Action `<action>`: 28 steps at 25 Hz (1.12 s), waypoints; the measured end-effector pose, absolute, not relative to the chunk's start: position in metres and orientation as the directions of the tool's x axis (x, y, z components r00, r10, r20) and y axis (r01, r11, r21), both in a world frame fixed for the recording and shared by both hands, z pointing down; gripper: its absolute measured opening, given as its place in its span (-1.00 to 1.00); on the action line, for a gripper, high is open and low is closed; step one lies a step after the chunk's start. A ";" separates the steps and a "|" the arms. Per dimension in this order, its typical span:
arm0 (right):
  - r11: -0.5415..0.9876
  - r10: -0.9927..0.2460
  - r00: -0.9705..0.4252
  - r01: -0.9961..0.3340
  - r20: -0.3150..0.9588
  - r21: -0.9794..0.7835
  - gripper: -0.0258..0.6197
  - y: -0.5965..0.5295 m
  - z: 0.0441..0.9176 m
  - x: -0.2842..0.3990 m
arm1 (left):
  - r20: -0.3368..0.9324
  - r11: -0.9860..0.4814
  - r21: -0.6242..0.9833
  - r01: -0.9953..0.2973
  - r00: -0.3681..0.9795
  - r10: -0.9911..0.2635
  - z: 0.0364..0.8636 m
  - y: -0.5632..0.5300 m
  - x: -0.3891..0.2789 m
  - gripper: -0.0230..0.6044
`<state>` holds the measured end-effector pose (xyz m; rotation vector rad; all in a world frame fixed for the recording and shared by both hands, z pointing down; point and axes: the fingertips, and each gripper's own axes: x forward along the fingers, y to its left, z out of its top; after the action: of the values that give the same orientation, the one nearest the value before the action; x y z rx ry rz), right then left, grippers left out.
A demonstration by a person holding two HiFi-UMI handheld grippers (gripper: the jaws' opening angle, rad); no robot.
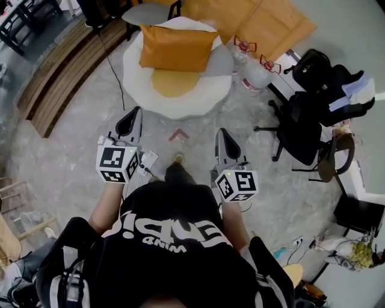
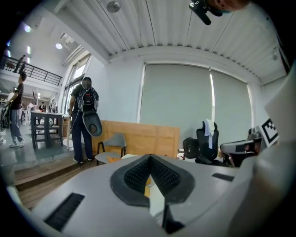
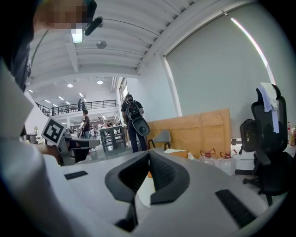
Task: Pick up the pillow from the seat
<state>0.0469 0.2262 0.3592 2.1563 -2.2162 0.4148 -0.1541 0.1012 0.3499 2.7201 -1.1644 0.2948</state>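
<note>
An orange pillow lies on the far part of a white, egg-shaped floor seat with a yellow middle. Both grippers are held low in front of the person, well short of the seat and pointing toward it. My left gripper is shut with nothing in it, and so is my right gripper. In the left gripper view the shut jaws hide most of the seat; a bit of orange pillow shows beside them. The right gripper view shows its shut jaws with the pillow just beyond.
Black office chairs stand at the right, with water bottles beside the seat. A grey chair and a wooden panel are behind it. A wooden step runs at the left. A person with a backpack stands further off.
</note>
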 end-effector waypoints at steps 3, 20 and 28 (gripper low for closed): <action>0.028 -0.978 -0.062 -0.985 0.198 -0.173 -0.85 0.206 0.359 0.072 | 0.242 -0.663 0.073 -0.745 0.659 -0.712 0.348 0.085 -0.133 -0.90; 0.127 -0.961 -0.170 -0.972 0.217 -0.198 -0.85 0.127 0.370 0.115 | 0.249 -0.569 0.061 -0.820 0.565 -0.787 0.345 0.025 -0.107 -0.90; 0.117 -0.962 -0.158 -0.975 0.224 -0.189 -0.85 0.063 0.378 0.134 | 0.236 -0.572 0.065 -0.818 0.569 -0.787 0.351 -0.039 -0.091 -0.90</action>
<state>0.1341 0.0628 0.3775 2.0078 -2.3127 0.4526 -0.0909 -0.0387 0.3511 2.6315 -1.3580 0.2706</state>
